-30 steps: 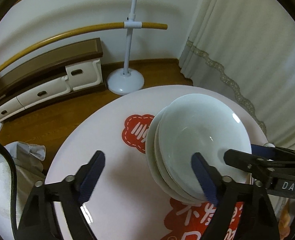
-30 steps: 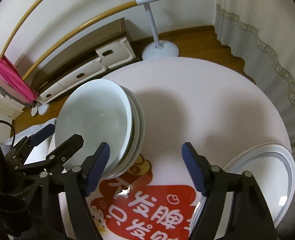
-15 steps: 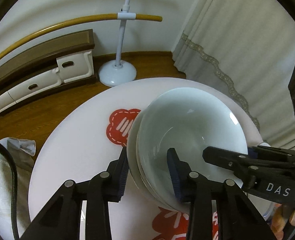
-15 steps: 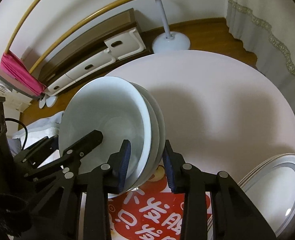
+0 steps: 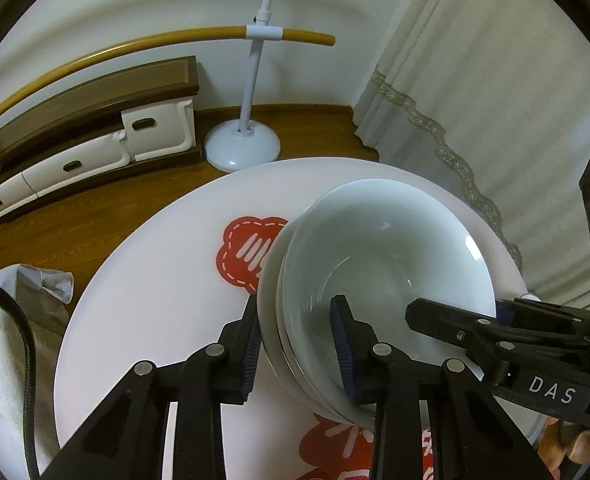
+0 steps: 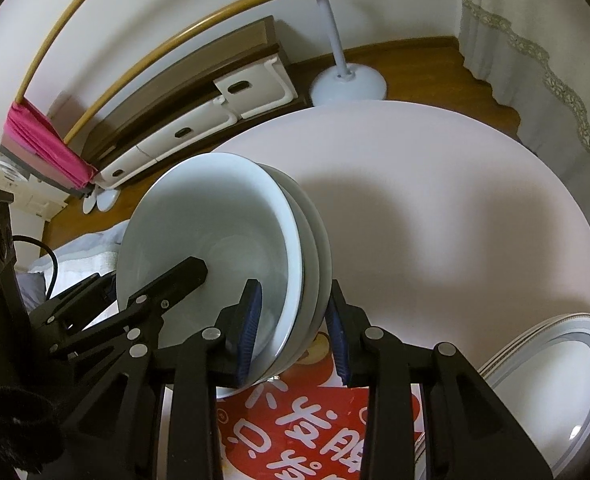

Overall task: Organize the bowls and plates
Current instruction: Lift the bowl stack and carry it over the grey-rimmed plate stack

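Stack of bowls (image 5: 391, 264) sits on the round white counter (image 5: 155, 300), mouths up, nested. Three rims countable in the right wrist view (image 6: 231, 240). Round, so no long axis; the stack reads tilted in both views, could be lens distortion.

Left tongs (image 5: 297, 354): jaws closing, straddling the stack's near-left rim, one pad inside the top bowl, the other on the outside of the stack. Pads look pressed on the rims, so clamped on the stack.

Right tongs (image 6: 293, 330): clamped on the opposite rim, same way: one blue pad inside the top bowl, the other outside against the bottom bowl. Each view shows the other tongs reaching into the top bowl from the far side.

Plates (image 6: 551, 384): separate stack at the counter's right edge, lying flat, white with a grey ring near the rim. At least three edges visible, exact count unclear. Well apart from the bowls.

Writing: "DAS" in white on the right tongs' body (image 5: 551, 396), as seen by the left camera. Red graphic with white Chinese characters (image 6: 319, 428) printed on the counter under the tongs; cropped, not fully readable. Red flower-shaped mark (image 5: 247, 252) with white strokes just left of the bowls.

Background: white stand base (image 5: 242, 148) on wood floor, low cabinet with white drawers (image 5: 95, 148), lace-trimmed curtain (image 5: 475, 100).
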Available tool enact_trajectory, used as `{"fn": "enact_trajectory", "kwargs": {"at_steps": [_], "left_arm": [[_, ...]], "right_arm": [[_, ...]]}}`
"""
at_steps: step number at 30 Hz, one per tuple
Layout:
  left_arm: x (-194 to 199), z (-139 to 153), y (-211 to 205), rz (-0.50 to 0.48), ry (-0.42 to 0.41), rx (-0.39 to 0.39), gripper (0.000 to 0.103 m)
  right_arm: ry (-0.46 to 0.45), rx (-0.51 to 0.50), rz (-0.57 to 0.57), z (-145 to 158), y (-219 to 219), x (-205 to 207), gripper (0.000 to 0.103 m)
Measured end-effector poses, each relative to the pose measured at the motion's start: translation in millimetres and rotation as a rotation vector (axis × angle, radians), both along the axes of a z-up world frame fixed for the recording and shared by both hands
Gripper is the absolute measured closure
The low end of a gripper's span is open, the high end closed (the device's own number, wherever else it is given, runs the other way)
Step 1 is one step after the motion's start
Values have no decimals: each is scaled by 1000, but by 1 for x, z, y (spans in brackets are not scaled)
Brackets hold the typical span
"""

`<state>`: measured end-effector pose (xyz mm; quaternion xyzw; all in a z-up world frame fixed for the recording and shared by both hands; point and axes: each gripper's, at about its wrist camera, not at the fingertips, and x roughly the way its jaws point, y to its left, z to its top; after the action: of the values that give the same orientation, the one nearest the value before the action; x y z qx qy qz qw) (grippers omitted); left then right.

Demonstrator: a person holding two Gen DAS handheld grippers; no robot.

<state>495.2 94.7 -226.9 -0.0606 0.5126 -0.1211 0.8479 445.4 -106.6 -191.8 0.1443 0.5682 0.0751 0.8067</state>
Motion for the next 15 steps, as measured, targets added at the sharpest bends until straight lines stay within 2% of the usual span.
{"fn": "enact_trajectory", "kwargs": {"at_steps": [15], "left_arm": [[-13,10,-1,30,1,16,78]], "right_arm": [[-3,52,10,-4,-8,-5,72]]}}
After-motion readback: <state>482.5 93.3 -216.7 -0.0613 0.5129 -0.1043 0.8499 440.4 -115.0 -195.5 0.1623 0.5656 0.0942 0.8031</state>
